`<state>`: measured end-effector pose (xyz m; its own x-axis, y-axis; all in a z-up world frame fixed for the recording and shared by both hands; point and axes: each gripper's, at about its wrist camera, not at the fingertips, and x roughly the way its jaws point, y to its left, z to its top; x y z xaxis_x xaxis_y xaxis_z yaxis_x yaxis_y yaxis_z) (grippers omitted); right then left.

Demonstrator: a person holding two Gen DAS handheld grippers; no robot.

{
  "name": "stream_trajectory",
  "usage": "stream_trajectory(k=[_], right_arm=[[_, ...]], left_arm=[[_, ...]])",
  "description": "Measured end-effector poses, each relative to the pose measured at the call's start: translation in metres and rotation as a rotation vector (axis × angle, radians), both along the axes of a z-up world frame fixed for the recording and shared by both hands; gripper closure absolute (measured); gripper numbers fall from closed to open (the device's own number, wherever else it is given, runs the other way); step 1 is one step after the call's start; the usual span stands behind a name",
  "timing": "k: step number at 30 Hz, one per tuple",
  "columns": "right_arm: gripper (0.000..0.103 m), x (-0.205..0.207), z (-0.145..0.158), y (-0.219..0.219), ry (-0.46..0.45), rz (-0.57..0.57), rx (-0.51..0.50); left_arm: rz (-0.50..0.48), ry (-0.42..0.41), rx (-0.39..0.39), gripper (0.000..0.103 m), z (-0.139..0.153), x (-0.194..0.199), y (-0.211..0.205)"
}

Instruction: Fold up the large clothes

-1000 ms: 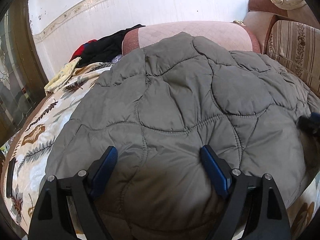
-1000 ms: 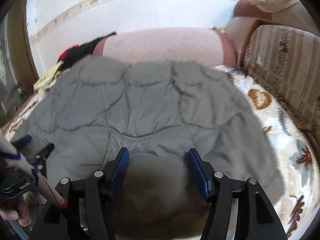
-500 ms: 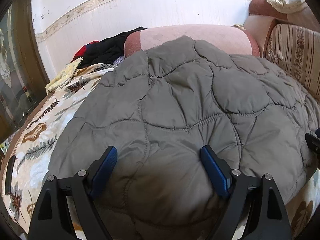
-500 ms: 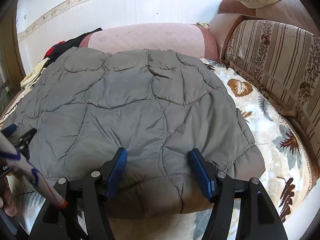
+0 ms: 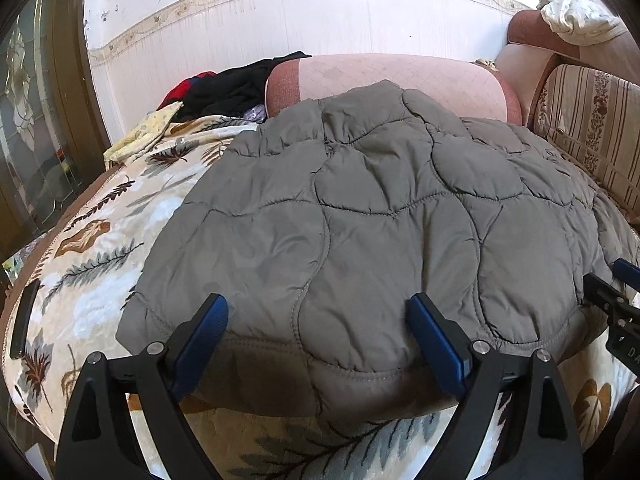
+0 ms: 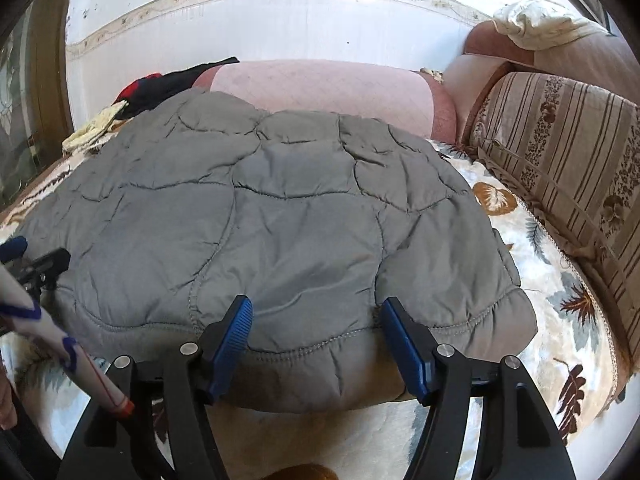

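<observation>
I see the grey quilted padded jacket (image 5: 380, 240) spread flat on the leaf-patterned sofa blanket (image 5: 100, 248). Its near hem lies between my left claw's (image 5: 320, 344) opening fingers, unpinched; my right claw (image 6: 316, 344) is spread around the same hem.

The jacket (image 5: 360, 220) is quilted grey cloth with a faint sheen – puffy, stitched in curves. The blanket (image 5: 100, 264) under it looks plush, leaf-printed. The wall (image 5: 240, 28) is glossy tile.
</observation>
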<state>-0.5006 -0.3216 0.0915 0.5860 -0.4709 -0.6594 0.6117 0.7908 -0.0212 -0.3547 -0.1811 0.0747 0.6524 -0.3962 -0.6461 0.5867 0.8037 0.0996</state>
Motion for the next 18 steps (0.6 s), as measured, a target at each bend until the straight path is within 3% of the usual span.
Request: stream_trajectory(k=[8, 14, 18], right_arm=[[0.029, -0.028, 0.005, 0.023, -0.036, 0.017, 0.030], [0.027, -0.052, 0.012, 0.045, -0.070, 0.039, 0.020], [0.025, -0.063, 0.017, 0.057, -0.077, 0.047, 0.014]], left_arm=[[0.020, -0.002, -0.020, 0.012, 0.003, -0.015, 0.016], [0.043, 0.048, -0.034, 0.012, 0.005, -0.032, 0.042], [0.062, 0.000, -0.035, 0.004, 0.017, -0.047, 0.055]])
